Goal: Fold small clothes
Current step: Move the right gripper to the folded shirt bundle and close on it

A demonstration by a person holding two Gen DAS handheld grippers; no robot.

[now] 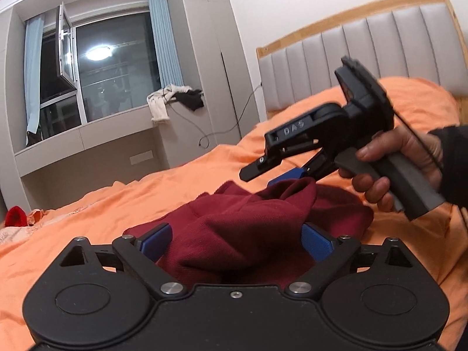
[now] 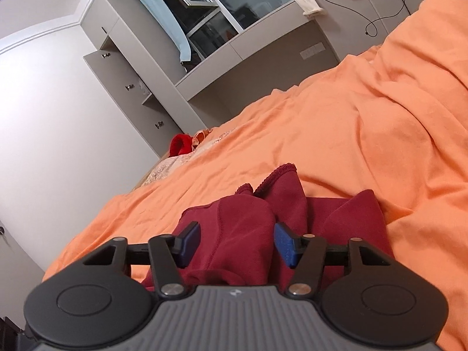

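One big bed with a rumpled orange sheet [image 2: 336, 134], soft and creased. On it, one dark red knit garment [image 1: 242, 228] bunched in a heap. Left gripper [image 1: 235, 241] gapes wide around a fold, blue pads not pressing. Right gripper [image 2: 237, 241] straddles a raised fold too; can't tell if it's pinching. One small red cloth [image 2: 180, 144] lies far beyond the garment.

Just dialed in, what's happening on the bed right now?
A person is working on a dark red garment bunched up on the orange bedspread, with a handheld claw in each hand. The left claw stands wide, with a hump of the cloth between its blue pads, not visibly pinched. The right claw straddles another fold; its pads look close to the cloth, but a firm grip isn't clear. The right hand holds its handle. Nothing is folded yet.
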